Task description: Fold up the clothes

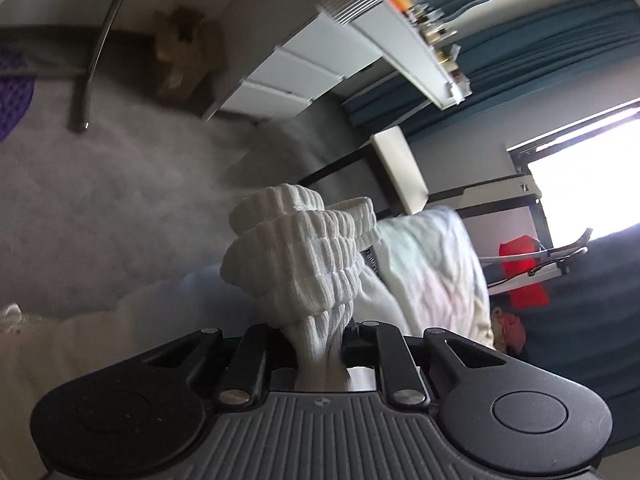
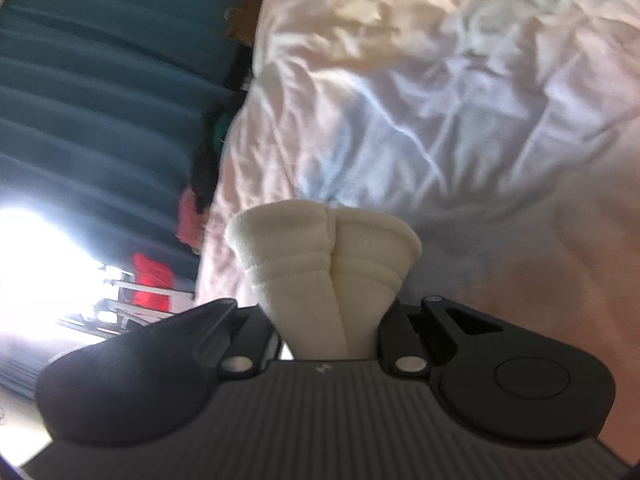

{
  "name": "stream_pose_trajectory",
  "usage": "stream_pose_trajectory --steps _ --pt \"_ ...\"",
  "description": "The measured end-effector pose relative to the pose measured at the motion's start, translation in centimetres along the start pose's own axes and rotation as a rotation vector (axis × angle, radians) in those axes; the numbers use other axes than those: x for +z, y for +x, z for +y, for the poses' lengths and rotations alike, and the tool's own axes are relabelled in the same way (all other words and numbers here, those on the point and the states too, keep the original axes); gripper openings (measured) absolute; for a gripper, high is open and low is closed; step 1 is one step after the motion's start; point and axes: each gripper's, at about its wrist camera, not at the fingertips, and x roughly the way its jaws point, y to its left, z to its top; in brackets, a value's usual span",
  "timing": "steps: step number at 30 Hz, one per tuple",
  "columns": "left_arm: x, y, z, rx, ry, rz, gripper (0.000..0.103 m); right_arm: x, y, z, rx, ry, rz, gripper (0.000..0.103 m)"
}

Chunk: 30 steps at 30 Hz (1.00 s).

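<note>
On my left wrist view, the left hand-held gripper (image 1: 320, 344) is clamped on a white ribbed sock (image 1: 296, 256). The fabric is pinched between the two fingers and bunches up beyond them in stacked ribbed folds, with the cuff opening at the far end. The sock is held clear of the bed, hanging in the air in front of the camera. Behind it I see a pale rumpled bedsheet (image 1: 432, 264), grey carpet (image 1: 100, 200), a white chest of drawers (image 1: 296, 72), teal curtains (image 1: 540, 52) and a bright window (image 1: 588, 192). A red item (image 1: 520, 276) lies near the window; I cannot tell what it is.

On my right wrist view, the right hand-held gripper (image 2: 332, 332) is closed on a cream sock end (image 2: 324, 264). Two thick layers are pressed side by side between the fingers, and they fan out past the tips with a seam running down the middle. I cannot tell whether this is the other end of the same sock or a second one. It is held just above the crumpled white bedsheet (image 2: 460, 100), close to the sheet's left edge as the camera sees it. Teal curtains (image 2: 100, 80) and glare from the window (image 2: 36, 264) fill the left side, with the red item (image 2: 152, 280) beside them. This view is blurred.
</note>
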Motion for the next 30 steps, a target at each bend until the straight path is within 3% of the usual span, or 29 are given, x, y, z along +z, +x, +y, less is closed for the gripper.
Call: stream_pose_trajectory --steps 5,8,14,16,21,25,30 --pt "-0.1 0.4 2.4 -0.033 -0.010 0.037 0.025 0.3 0.3 -0.8 -0.009 -0.004 0.030 0.011" --pt "-0.3 0.0 2.5 -0.020 0.013 0.060 0.040 0.2 0.5 -1.0 -0.023 -0.004 0.038 0.011" --pt "-1.9 -3.9 1.1 0.000 0.221 0.030 0.056 0.0 0.5 -2.2 0.000 0.063 0.050 0.013" --pt "-2.7 -5.2 0.4 0.006 0.266 0.002 0.057 -0.2 0.5 -2.6 0.005 0.085 0.056 0.013" --pt "-5.3 -6.6 -4.4 -0.008 0.378 -0.064 0.075 -0.2 0.5 -3.3 0.056 0.124 0.080 0.013" --pt "-8.6 -6.0 -9.9 -0.062 0.505 -0.095 0.077 -0.1 0.4 -3.6 0.086 0.127 0.100 0.014" --pt "-14.5 -3.5 -16.4 -0.126 0.644 -0.064 0.081 0.0 0.3 -3.9 0.104 0.140 0.113 0.014"
